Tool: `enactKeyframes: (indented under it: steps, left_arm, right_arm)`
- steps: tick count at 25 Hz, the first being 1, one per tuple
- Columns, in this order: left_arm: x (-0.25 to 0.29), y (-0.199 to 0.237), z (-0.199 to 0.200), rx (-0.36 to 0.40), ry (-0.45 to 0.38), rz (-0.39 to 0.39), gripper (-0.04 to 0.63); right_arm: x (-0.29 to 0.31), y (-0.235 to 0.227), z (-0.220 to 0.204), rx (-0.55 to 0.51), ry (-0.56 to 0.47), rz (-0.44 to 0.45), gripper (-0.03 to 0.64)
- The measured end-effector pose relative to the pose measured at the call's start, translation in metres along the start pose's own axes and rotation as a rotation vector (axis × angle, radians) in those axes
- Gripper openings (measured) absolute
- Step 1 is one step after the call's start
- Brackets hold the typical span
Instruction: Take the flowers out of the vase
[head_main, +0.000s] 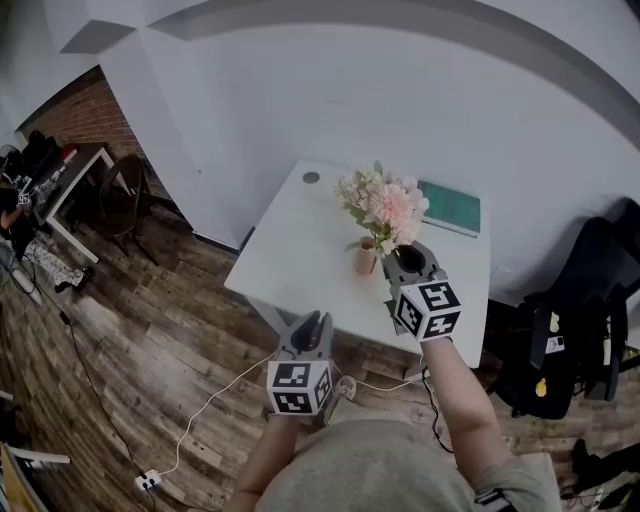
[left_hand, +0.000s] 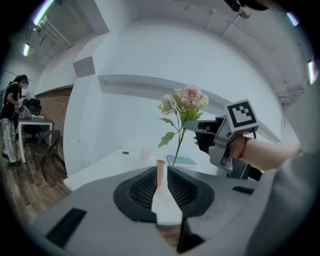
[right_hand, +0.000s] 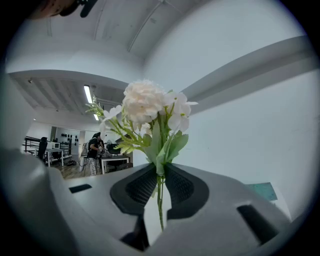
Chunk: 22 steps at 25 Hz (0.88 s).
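A bunch of pink and white flowers (head_main: 385, 205) is up over the white table (head_main: 290, 250), held by its green stems in my right gripper (head_main: 413, 258), which is shut on them. In the right gripper view the stems (right_hand: 160, 192) run down between the jaws, with the blooms (right_hand: 145, 102) above. The slim pink vase (head_main: 362, 258) stands upright on the table just left of that gripper. My left gripper (head_main: 312, 325) hangs before the table's front edge, apart from the vase. Its jaws show a narrow gap with nothing in it; the distant vase (left_hand: 160, 172) shows through it.
A green book (head_main: 449, 208) lies at the table's far right, and a small cup (left_hand: 145, 153) stands at the far left. Black bags (head_main: 590, 300) sit on the floor at the right. A white cable leads to a power strip (head_main: 148, 481). A desk and chair (head_main: 120, 195) stand at left.
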<state>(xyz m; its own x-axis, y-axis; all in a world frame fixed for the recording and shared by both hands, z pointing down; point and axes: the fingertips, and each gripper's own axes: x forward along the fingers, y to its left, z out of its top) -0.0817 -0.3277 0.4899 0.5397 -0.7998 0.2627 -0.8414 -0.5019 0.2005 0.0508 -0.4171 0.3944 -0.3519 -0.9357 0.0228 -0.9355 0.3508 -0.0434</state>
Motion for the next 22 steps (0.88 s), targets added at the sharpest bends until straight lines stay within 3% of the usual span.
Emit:
enactKeyframes:
  steps: [22]
  left_arm:
    - [-0.088, -0.056, -0.035, 0.023, -0.033, -0.006, 0.026]
  right_arm:
    - [-0.15, 0.062, -0.044, 0.046, 0.038, 0.004, 0.051]
